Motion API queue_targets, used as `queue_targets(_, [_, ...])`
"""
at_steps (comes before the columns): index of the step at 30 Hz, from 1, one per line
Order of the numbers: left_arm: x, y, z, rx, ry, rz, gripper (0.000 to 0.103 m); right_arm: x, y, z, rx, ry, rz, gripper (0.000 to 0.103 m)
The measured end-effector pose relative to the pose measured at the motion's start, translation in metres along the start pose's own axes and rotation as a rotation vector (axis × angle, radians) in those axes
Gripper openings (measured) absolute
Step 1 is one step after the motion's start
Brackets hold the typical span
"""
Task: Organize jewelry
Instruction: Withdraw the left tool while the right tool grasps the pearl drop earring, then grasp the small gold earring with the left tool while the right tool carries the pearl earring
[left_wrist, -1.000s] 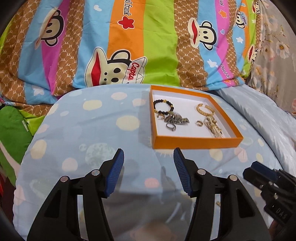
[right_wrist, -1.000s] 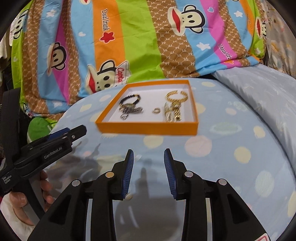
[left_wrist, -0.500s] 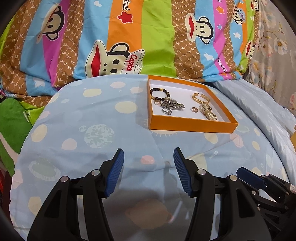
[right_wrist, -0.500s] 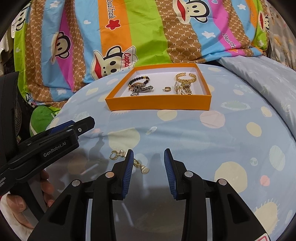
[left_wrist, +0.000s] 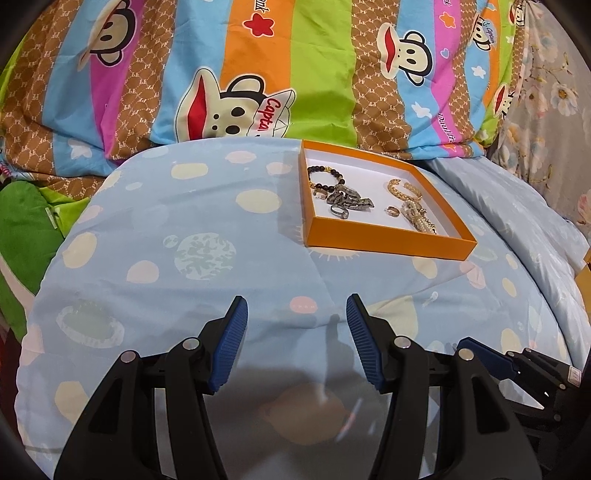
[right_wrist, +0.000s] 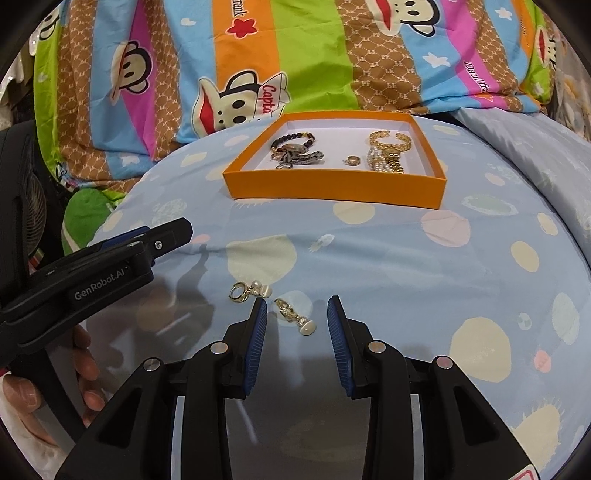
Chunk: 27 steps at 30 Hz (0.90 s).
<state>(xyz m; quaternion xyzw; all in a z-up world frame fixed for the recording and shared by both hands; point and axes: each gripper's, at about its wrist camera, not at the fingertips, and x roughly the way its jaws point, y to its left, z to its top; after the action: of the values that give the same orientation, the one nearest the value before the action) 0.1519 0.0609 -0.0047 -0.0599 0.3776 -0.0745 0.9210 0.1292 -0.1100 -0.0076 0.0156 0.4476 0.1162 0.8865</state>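
Note:
An orange box (right_wrist: 332, 184) (left_wrist: 388, 242) with a white floor sits on the blue spotted bedding. It holds a dark bead bracelet (right_wrist: 291, 142), silver pieces (right_wrist: 299, 157), a small gold ring (right_wrist: 351, 160) and gold chains (right_wrist: 388, 151). Two gold pearl earrings lie loose on the bedding: one (right_wrist: 295, 315) between my right gripper's fingers, one (right_wrist: 249, 291) just left of its left fingertip. My right gripper (right_wrist: 295, 314) is open and empty. My left gripper (left_wrist: 295, 314) is open and empty, well short of the box.
The blue spotted bedding (right_wrist: 443, 277) bulges like a cushion and falls away at the sides. A striped cartoon-monkey quilt (right_wrist: 295, 55) rises behind the box. The left gripper's body (right_wrist: 92, 266) and the hand holding it lie left of the loose earrings.
Both grippers have pulled back from the box, which now looks farther away. The two loose earrings have come into the right wrist view, now at the right fingertips.

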Motion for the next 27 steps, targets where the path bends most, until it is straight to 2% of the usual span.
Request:
queue_targets(8, [0.001,-0.008,-0.003,0.033,0.014,-0.027,0.054,0.007,0.005,0.002,-0.02,0.025,-0.009,0.032])
queue_targets(12, [0.002,-0.015,-0.006,0.057,0.033,-0.054,0.054,0.007,-0.002,0.002,0.014,0.025,-0.002,0.007])
queue_targets(20, [0.009,-0.044,-0.015,0.149,0.097,-0.109,0.054,-0.002,-0.015,0.001,0.068,-0.019,-0.012,0.006])
queue_targets(23, [0.018,-0.054,-0.016,0.164,0.136,-0.11,0.054,-0.007,-0.025,0.001,0.109,-0.037,-0.02,0.006])
queue_targets(27, [0.022,-0.065,-0.019,0.208,0.147,-0.094,0.051,-0.009,-0.032,0.002,0.133,-0.044,-0.025,0.006])
